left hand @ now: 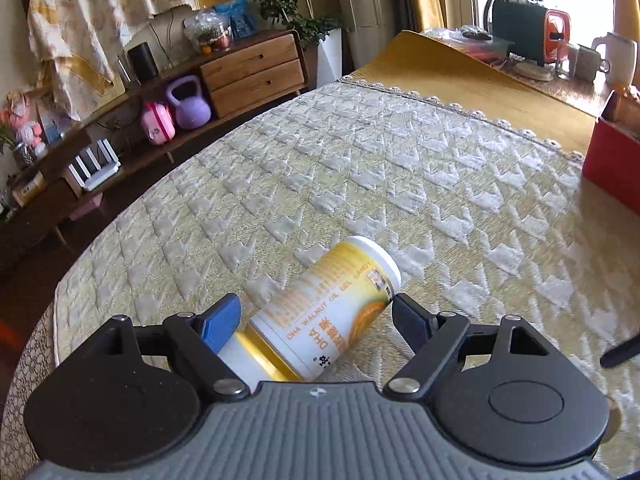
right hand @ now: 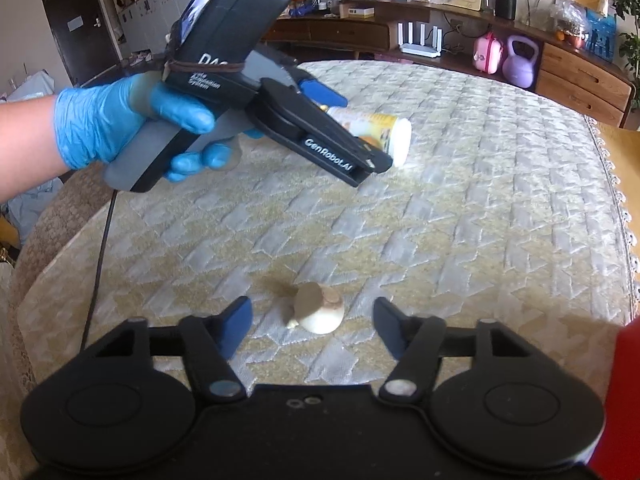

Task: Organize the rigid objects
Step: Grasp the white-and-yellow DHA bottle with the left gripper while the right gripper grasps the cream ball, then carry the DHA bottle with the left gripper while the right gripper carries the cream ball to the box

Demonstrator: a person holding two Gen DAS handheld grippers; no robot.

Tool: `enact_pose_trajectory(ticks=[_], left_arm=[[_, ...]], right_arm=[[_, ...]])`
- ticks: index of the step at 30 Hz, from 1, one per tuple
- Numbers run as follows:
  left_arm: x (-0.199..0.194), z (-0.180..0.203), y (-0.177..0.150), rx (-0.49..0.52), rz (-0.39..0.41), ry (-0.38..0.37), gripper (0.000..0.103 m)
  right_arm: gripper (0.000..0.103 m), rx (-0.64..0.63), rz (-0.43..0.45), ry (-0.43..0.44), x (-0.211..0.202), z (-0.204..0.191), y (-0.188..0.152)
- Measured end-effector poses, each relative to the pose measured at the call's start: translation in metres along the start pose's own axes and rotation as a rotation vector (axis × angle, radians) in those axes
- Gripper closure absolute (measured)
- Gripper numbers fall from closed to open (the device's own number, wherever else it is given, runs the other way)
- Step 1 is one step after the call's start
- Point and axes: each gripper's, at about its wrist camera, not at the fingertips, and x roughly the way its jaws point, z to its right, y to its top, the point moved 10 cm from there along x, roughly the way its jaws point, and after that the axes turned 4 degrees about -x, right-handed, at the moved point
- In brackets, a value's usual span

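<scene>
A white and yellow supplement bottle (left hand: 320, 312) sits slantwise between the fingers of my left gripper (left hand: 316, 304), one pad against each end, so the gripper is shut on it. In the right wrist view a blue-gloved hand (right hand: 100, 120) holds that left gripper (right hand: 362, 132), and the bottle (right hand: 380, 128) hangs just above the quilted cream cloth (right hand: 480, 200). My right gripper (right hand: 312, 326) is low over the cloth. A small cream bulb-shaped object (right hand: 320, 312), like a garlic bulb, lies between its fingers with a gap on both sides; it is open.
A red box (left hand: 612, 160) stands at the table's right side and shows as a red edge (right hand: 624, 400) beside my right gripper. A wooden sideboard (left hand: 252, 68) with a purple kettlebell (left hand: 188, 104) runs behind the table. A cable (right hand: 100, 248) trails from the left gripper.
</scene>
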Motion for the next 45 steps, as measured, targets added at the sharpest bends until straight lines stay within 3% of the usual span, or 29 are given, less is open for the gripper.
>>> enact_pose_trajectory(ticks=[5, 14, 19, 26, 36, 45], left_arm=[[0.009, -0.004, 0.0, 0.012, 0.005, 0.042, 0.02], [0.015, -0.012, 0.003, -0.076, 0.028, 0.058, 0.021], [0.013, -0.014, 0.003, -0.097, 0.028, 0.097, 0.039], [0.005, -0.016, 0.001, -0.148, 0.023, 0.137, 0.056], [-0.019, 0.013, -0.01, -0.199, -0.01, 0.179, 0.057], [-0.07, 0.059, -0.004, -0.219, 0.016, 0.129, 0.057]], right_arm=[[0.049, -0.004, -0.007, -0.013, 0.007, -0.001, -0.003], [0.061, -0.027, 0.014, -0.046, 0.007, 0.0, -0.005], [0.071, -0.053, 0.025, -0.063, 0.004, -0.006, -0.01], [0.076, -0.024, 0.036, -0.077, -0.005, -0.006, -0.011], [0.076, 0.088, 0.076, -0.126, -0.041, 0.016, -0.022], [0.076, 0.196, 0.129, -0.191, -0.091, 0.043, -0.043]])
